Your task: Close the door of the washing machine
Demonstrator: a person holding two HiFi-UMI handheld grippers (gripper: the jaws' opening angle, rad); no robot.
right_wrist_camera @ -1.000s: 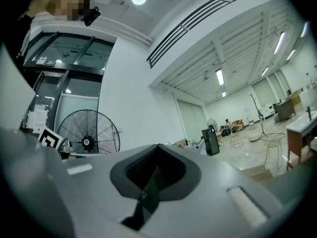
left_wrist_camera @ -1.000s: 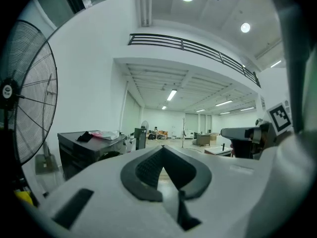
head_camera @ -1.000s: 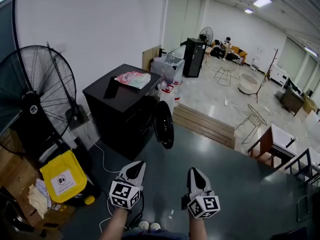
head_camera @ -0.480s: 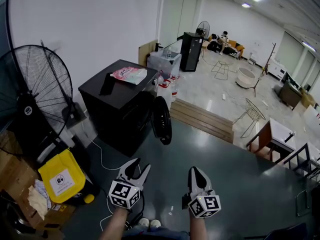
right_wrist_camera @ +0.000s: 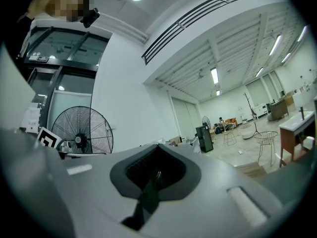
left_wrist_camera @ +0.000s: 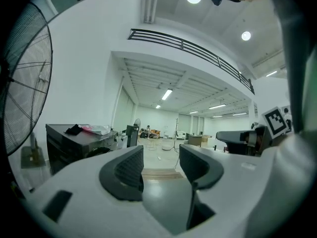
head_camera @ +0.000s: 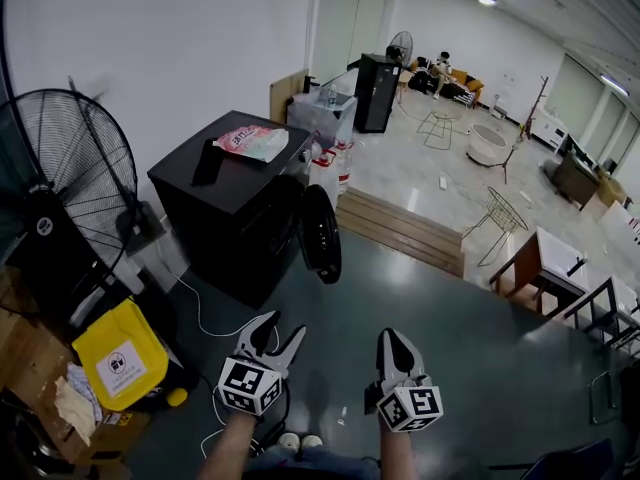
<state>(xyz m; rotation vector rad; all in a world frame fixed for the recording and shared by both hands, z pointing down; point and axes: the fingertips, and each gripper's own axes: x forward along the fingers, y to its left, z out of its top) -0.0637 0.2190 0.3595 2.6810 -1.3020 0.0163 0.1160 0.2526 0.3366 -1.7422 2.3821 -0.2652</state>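
Hanging open is the round black washing machine door (head_camera: 321, 234); left tongs (head_camera: 285, 326) just parted, empty, right tongs (head_camera: 392, 337) together.

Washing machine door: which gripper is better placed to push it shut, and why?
Probably left. The left gripper sits nearer the open door; its jaws have just been opening, with nothing between them. The right gripper is shut and farther right.
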